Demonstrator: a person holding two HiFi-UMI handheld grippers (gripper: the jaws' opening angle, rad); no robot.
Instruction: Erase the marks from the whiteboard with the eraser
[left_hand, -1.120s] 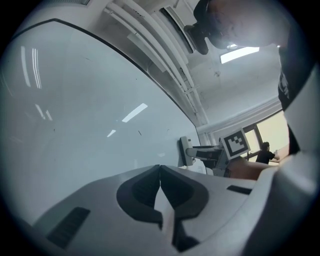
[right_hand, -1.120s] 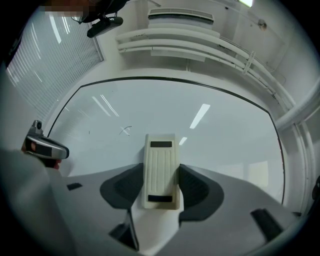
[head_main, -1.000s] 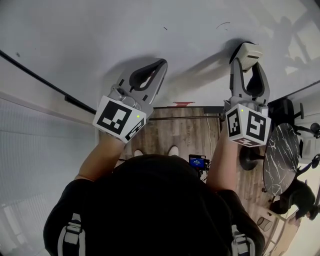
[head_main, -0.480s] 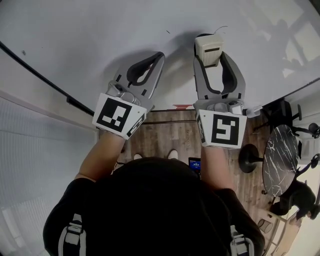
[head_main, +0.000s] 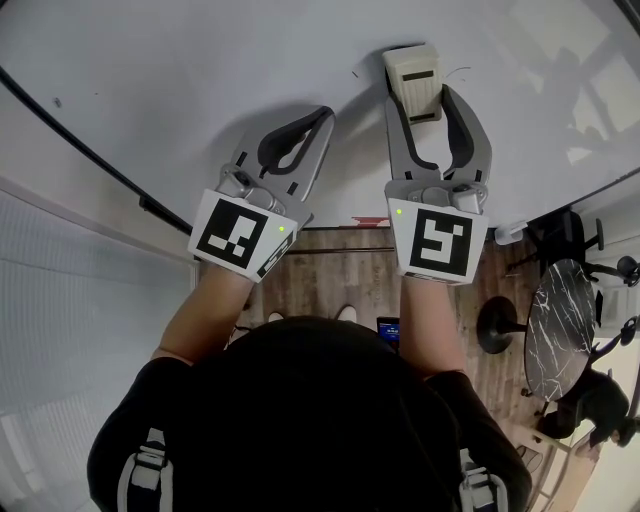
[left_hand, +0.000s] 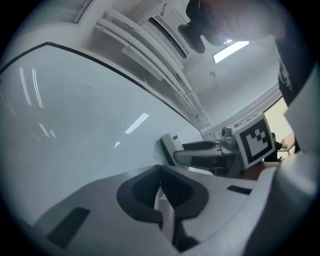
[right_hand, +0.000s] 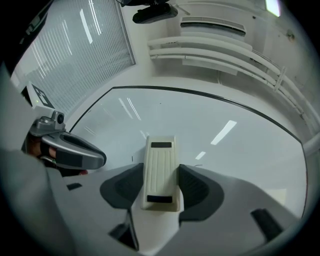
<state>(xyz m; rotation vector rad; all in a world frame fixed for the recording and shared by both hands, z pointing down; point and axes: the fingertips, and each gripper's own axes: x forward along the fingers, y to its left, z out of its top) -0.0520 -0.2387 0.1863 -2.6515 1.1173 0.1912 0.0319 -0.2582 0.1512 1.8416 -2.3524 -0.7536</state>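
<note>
The whiteboard (head_main: 200, 70) fills the top of the head view. My right gripper (head_main: 422, 98) is shut on a cream eraser (head_main: 414, 72), which lies flat against the board. Two faint dark marks sit beside the eraser: one short stroke (head_main: 353, 72) on its left and a thin curl (head_main: 460, 70) on its right. In the right gripper view the eraser (right_hand: 160, 170) stands between the dark pads, pointing along the board (right_hand: 225, 130). My left gripper (head_main: 322, 120) is shut on nothing, its tips close to the board, left of the eraser. Its own view shows the jaws (left_hand: 160, 169) pressed together.
A black frame edge (head_main: 90, 160) runs along the board's left side. Below the board lies a wood floor (head_main: 340, 270), with a round marble table (head_main: 560, 320) and a dark chair (head_main: 590, 400) at the right. Window blinds (right_hand: 85, 55) hang left of the board.
My right gripper has carried the eraser leftward and then upward across the board. The left gripper has hardly moved.
</note>
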